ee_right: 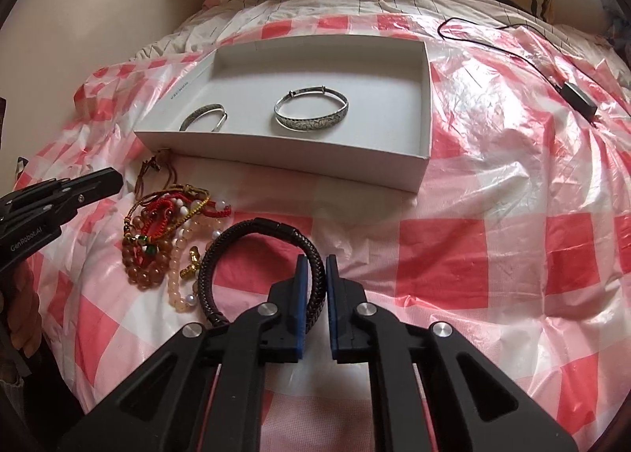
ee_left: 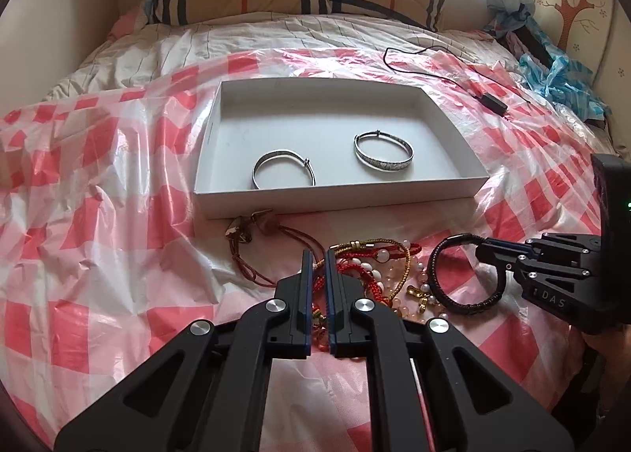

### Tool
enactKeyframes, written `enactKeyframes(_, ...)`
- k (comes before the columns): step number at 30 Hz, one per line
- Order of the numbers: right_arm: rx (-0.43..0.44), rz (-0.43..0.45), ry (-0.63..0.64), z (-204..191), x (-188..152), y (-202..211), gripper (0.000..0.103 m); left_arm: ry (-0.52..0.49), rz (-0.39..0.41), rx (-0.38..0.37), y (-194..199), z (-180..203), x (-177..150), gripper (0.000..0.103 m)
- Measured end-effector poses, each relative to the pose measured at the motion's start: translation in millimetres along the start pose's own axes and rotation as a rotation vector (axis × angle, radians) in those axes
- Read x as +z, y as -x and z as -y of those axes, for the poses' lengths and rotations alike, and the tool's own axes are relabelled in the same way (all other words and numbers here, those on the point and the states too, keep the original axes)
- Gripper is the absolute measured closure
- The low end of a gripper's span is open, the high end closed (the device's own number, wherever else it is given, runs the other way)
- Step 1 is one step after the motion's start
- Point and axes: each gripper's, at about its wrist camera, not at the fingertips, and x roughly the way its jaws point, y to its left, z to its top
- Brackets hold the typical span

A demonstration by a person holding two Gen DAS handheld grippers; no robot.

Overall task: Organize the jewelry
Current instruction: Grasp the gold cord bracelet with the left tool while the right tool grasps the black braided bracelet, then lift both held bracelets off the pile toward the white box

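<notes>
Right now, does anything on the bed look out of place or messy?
Yes. Several bracelets lie in a tangled heap on the plastic sheet, outside the white box, where only two silver bangles lie. A black charger cable also lies loose behind the box.

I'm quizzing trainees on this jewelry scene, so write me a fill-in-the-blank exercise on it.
1. The shallow white cardboard box holds ____ silver bangles.
2. The right tongs are shut on the braided ____ leather bracelet.
3. The tangled pile of red cords and beads lies ____ the box.
4. The left tongs hang over that pile with jaws ____.

Missing words: two; black; outside; shut
</notes>
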Motion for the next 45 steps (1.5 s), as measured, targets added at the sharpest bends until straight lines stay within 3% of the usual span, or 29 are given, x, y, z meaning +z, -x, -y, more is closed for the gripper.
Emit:
enactKeyframes(4,0.003,0.014,0.003,-0.7,1.3,3.5,0.093,0.009,-0.039,0.03,-11.0,-5.8,-3.0,0.094)
enactKeyframes(6,0.002,0.013,0.003,-1.1,1.7,3.2,0.093,0.019,-0.057,0.035,-17.7,-8.5,-4.9,0.078)
enactKeyframes(7,0.001,0.01,0.006,-1.7,1.9,2.8,0.093,0.022,-0.059,0.042,-20.2,-9.0,-5.4,0.064)
enactKeyframes(8,0.001,0.001,0.009,-2.1,2.7,0.1,0.093,0.022,-0.059,0.05,-22.6,-8.7,-5.7,0.059)
enactKeyframes(10,-0.012,-0.031,0.017,-2.7,3.2,-8.0,0.092,0.011,-0.071,0.054,-28.8,-6.4,-5.9,0.059)
enactKeyframes(12,-0.015,-0.051,0.022,-2.9,3.1,-13.8,0.083,0.003,-0.09,0.056,-36.1,-3.9,-7.1,0.059)
enactKeyframes(13,-0.026,-0.051,0.028,-4.1,2.9,-15.4,0.078,0.0,-0.096,0.058,-38.6,-3.0,-7.9,0.065)
enactKeyframes(14,-0.029,-0.054,0.035,-5.0,3.1,-17.1,0.077,-0.005,-0.104,0.058,-40.6,-1.9,-8.2,0.082)
enactKeyframes(17,-0.025,-0.059,0.046,-6.0,2.3,-19.4,0.08,-0.029,-0.096,0.056,-37.4,2.9,-8.1,0.097)
enactKeyframes(19,-0.001,-0.054,0.027,-3.1,1.6,-16.8,0.094,-0.036,-0.074,0.043,-29.1,5.5,-6.0,0.098)
enactKeyframes(25,0.072,0.038,-0.052,4.8,4.5,8.0,0.094,-0.01,0.049,-0.028,7.4,3.6,3.6,0.099)
enactKeyframes(32,0.09,0.195,-0.105,-7.4,23.2,38.2,0.094,0.049,0.149,-0.091,32.0,-5.3,21.6,0.099)
enactKeyframes(33,0.084,0.207,-0.101,-9.6,25.8,38.9,0.094,0.044,0.146,-0.088,32.3,-6.1,23.2,0.099)
enactKeyframes(35,0.073,0.219,-0.091,-11.8,28.7,38.1,0.094,-0.02,0.104,0.014,24.6,-4.1,23.5,0.098)
enactKeyframes(37,0.069,0.214,-0.096,-7.7,30.9,36.4,0.094,-0.045,0.044,0.068,12.0,-8.9,18.4,0.098)
enactKeyframes(41,0.079,0.223,-0.123,0.7,31.2,38.5,0.094,-0.041,-0.052,0.116,-0.1,-27.6,5.9,0.098)
enactKeyframes(45,0.085,0.228,-0.111,-1.7,30.0,39.8,0.094,-0.01,-0.055,0.13,5.4,-47.3,-0.6,0.098)
